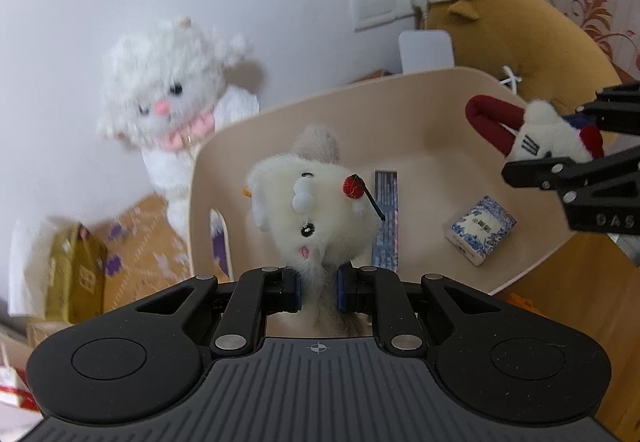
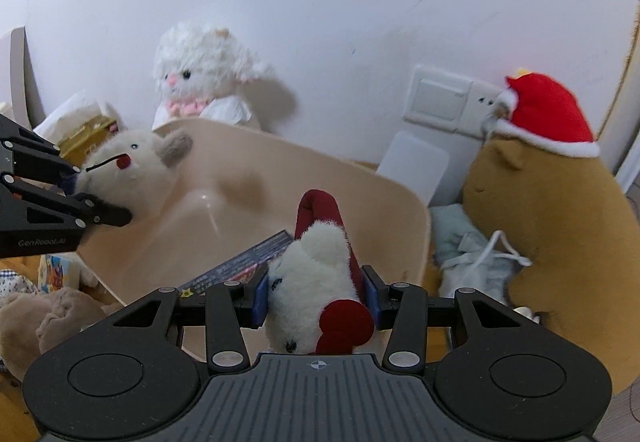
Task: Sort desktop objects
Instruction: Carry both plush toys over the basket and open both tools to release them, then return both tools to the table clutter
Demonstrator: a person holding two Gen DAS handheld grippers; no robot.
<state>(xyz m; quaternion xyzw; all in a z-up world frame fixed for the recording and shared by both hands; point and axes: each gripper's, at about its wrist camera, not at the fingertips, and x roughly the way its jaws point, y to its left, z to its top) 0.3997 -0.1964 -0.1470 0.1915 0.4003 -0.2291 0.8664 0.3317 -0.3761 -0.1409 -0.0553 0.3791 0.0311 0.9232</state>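
Observation:
My left gripper (image 1: 319,288) is shut on a cream plush animal (image 1: 312,218) with a red cheek dot, held over the beige tub (image 1: 400,110). In the right wrist view that same plush (image 2: 132,170) hangs at the tub's left rim in the left gripper (image 2: 86,184). My right gripper (image 2: 316,302) is shut on a white plush with red ears and bow (image 2: 316,274), above the tub's near side (image 2: 416,226). From the left wrist view, this red-and-white plush (image 1: 536,134) sits in the right gripper (image 1: 560,138) over the tub's right rim.
Inside the tub lie a blue-patterned card box (image 1: 482,230) and a long dark box (image 1: 386,218). A fluffy white plush (image 1: 172,102) leans on the wall behind. A big brown plush with a red hat (image 2: 540,202) stands right of the tub, with grey cloth (image 2: 468,250) beside it.

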